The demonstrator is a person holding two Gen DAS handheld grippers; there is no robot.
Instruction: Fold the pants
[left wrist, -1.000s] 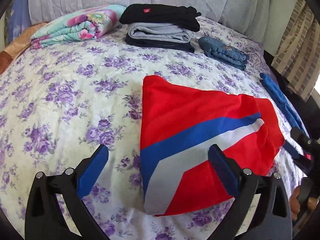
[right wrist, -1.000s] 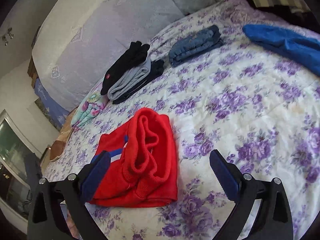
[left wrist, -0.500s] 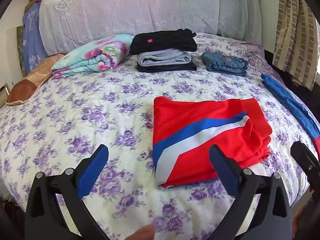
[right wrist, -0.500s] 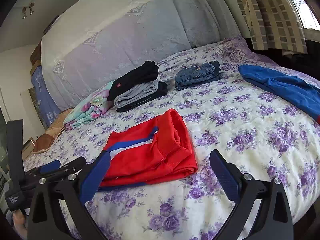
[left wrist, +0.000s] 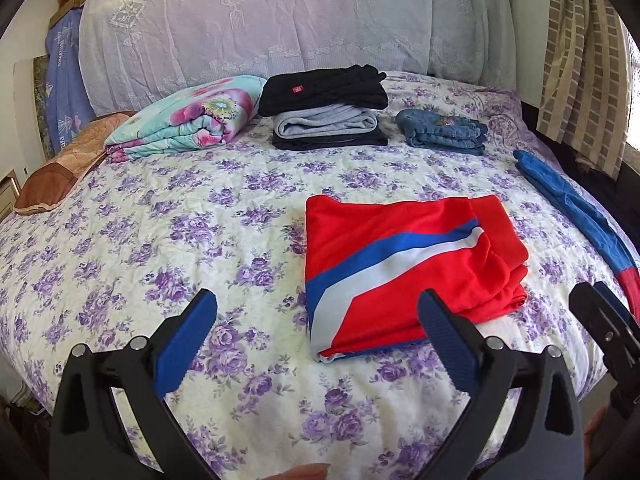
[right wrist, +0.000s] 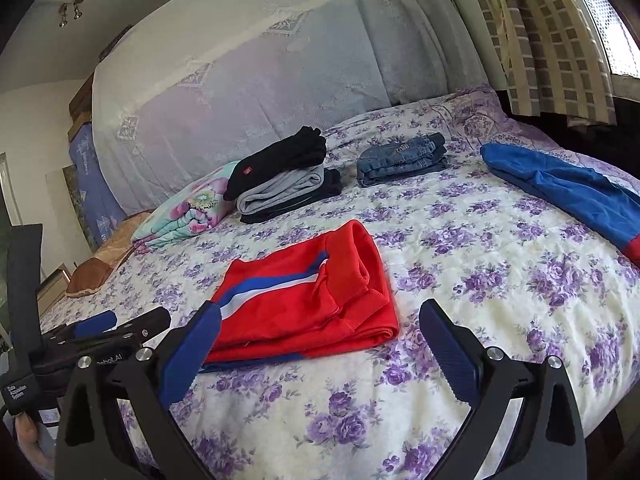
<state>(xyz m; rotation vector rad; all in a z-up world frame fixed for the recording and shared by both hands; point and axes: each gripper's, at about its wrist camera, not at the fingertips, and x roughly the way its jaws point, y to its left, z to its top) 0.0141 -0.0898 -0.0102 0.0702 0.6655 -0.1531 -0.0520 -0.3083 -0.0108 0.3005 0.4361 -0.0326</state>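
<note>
I see both my left tongs [left wrist: 316, 332] and right tongs [right wrist: 320, 340] spread wide and empty above the near edge of the bed [left wrist: 160, 216]. The red pants [left wrist: 404, 264] lie folded mid-bed, nothing blocking them. Far behind sit a clothes stack [left wrist: 326, 110], jeans [left wrist: 442, 132] and a floral blanket [left wrist: 188, 124]; a blue garment [right wrist: 568, 188] lies right.

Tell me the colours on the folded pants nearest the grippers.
The folded pants are red with a blue and white diagonal stripe, clearest in the left wrist view.
</note>
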